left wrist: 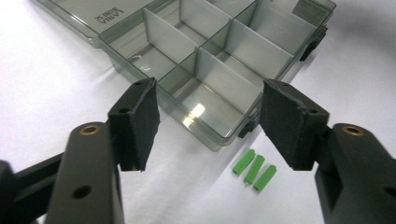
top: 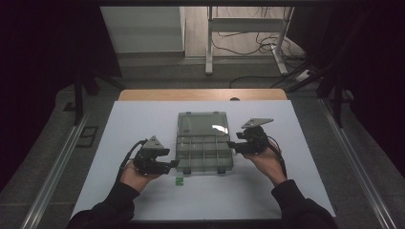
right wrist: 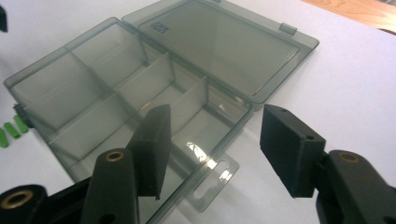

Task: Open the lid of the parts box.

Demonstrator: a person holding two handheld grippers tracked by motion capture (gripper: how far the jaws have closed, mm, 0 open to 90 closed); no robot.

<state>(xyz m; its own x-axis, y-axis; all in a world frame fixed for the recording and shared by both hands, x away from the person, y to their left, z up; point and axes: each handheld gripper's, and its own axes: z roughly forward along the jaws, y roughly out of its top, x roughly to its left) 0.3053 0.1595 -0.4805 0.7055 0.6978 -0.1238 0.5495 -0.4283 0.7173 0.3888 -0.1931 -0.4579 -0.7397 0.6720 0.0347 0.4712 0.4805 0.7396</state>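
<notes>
Two jaws parted on each hand-held gripper, left (top: 173,164) and right (top: 232,144), open compartment box (top: 204,151) just between, nothing gripped

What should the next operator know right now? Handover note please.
Left gripper: open, nothing between its fingers, at the box's near-left corner.
Right gripper: open, holding nothing, at the box's right side.
Box: on the white mat, lid laid flat open behind it, compartments look empty.
Green pieces: three, side by side on the mat just outside the box's near edge.
Done: box open.
Left, probably: green pieces into the box.
</notes>
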